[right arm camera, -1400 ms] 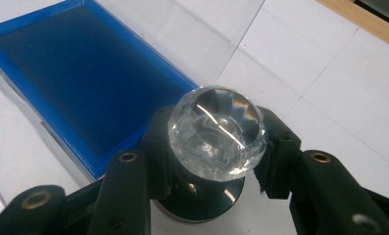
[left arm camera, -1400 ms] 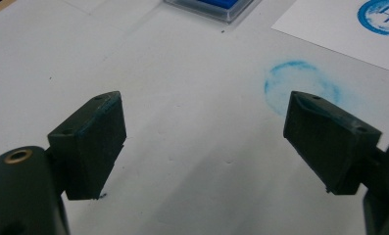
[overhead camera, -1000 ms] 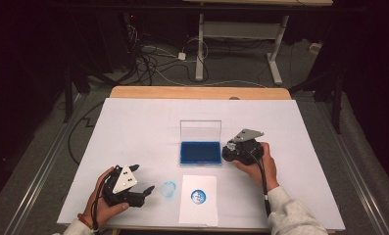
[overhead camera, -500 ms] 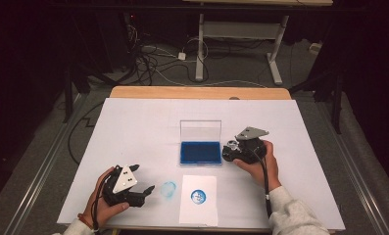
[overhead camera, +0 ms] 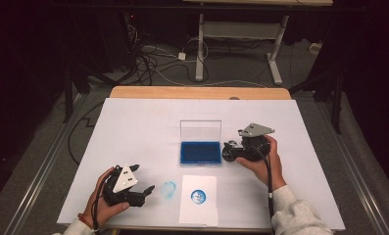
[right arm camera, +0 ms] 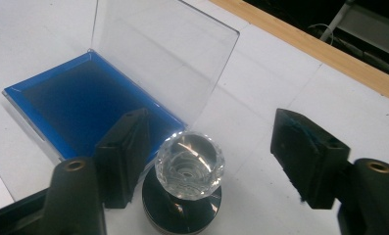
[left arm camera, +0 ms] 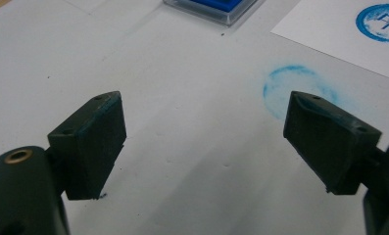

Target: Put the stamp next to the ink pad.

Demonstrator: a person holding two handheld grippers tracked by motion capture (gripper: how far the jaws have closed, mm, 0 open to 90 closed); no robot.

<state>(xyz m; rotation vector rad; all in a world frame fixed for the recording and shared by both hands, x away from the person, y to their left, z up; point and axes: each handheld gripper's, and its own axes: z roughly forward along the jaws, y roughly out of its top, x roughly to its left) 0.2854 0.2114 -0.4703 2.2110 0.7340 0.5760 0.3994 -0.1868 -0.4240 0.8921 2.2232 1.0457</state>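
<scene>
Stamp business going on here, looks like. Landmark is the open blue ink pad in its clear hinged case [overhead camera: 200, 151], sitting mid-bench on the white-covered bench [overhead camera: 148, 122].

Right gripper [overhead camera: 230, 150] is just beside the pad's right edge, jaws spread wide and holding nothing. Between those jaws stands a round stamp with a faceted clear crystal knob on a dark base [right arm camera: 188, 171], upright on the bench, close to the left jaw but I can't say it touches. Left gripper [overhead camera: 144, 182] is nearer the person and off to the pad's left, jaws also wide apart and empty.

White paper sheet with a round blue stamped mark [overhead camera: 198, 198] lies on the near side of the pad; a faint blue ring smudge [overhead camera: 168, 190] is on the bench just left of it.

Risk, my guess: that knob is slick and rounded, so an off-centre squeeze could tip or squirt the stamp, maybe inking the bench again.

Right gripper view gives you the stamp clearly; the high view barely hints at it behind the gripper. Left gripper view shows blue ink staining on its jaw edges.
</scene>
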